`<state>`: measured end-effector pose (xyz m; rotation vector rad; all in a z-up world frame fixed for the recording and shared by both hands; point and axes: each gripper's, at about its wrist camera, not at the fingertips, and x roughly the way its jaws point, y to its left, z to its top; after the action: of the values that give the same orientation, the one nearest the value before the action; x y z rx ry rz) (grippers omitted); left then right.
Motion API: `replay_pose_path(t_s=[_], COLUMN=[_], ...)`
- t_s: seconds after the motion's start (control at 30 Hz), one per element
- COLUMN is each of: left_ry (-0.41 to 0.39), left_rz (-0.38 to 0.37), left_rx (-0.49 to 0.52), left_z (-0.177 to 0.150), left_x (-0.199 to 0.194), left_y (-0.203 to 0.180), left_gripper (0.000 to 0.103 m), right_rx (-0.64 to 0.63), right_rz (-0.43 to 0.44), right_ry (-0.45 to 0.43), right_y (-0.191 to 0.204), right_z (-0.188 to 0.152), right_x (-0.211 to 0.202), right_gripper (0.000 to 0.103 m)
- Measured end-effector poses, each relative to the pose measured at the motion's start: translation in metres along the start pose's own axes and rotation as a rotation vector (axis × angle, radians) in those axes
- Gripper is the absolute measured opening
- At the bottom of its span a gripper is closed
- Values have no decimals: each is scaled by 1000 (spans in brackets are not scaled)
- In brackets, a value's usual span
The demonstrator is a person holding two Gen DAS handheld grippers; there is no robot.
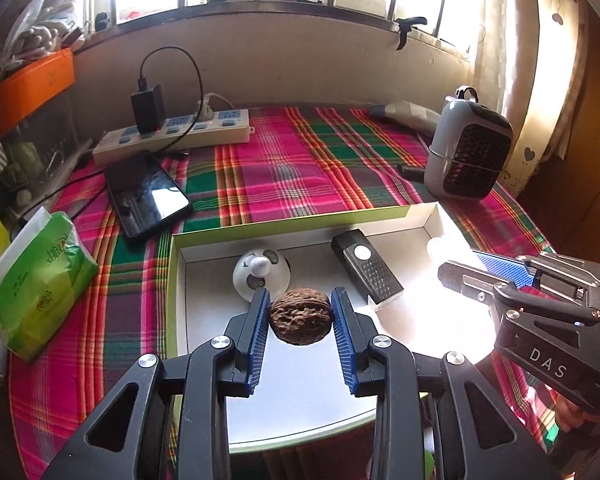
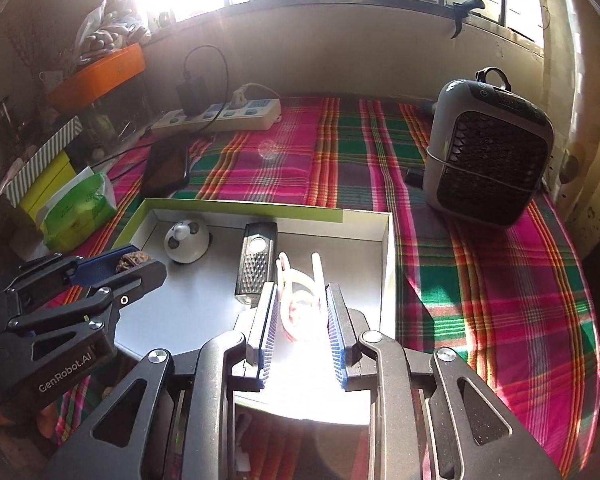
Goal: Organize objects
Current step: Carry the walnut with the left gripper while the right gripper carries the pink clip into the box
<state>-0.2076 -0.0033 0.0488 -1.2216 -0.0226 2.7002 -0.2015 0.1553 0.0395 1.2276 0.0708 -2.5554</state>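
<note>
My left gripper [image 1: 300,300] is shut on a brown walnut [image 1: 301,321] and holds it above the open white box with green rim [image 1: 284,223]. The box holds a white round gadget [image 1: 262,274] and a black rectangular device [image 1: 366,272]. My right gripper [image 2: 298,294] is shut on a coiled white cable [image 2: 300,296] over the box's right half [image 2: 386,248]. The left gripper [image 2: 112,268] with the walnut [image 2: 134,261] shows at the left of the right wrist view. The right gripper [image 1: 488,272] shows at the right of the left wrist view.
A plaid cloth [image 1: 300,160] covers the table. A phone [image 1: 146,196], a power strip [image 1: 172,136] with charger, a green tissue pack [image 1: 40,284] and an orange box [image 1: 28,88] lie at left. A small grey heater [image 2: 488,152] stands at right.
</note>
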Motion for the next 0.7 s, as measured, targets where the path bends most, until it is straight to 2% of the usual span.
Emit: replay_pose_path(t_s=[0.37, 0.7], left_ry=[58, 90], left_rz=[-4, -12], left_rx=[-8, 5], left_z=[18, 22], left_x=[40, 58], left_y=[-5, -7], left_gripper=[29, 29], right_rx=[37, 39], right_rz=[3, 7], right_ry=[62, 90], right_y=[-11, -13], right_z=[14, 19], right_x=[32, 51], right_gripper=[25, 25])
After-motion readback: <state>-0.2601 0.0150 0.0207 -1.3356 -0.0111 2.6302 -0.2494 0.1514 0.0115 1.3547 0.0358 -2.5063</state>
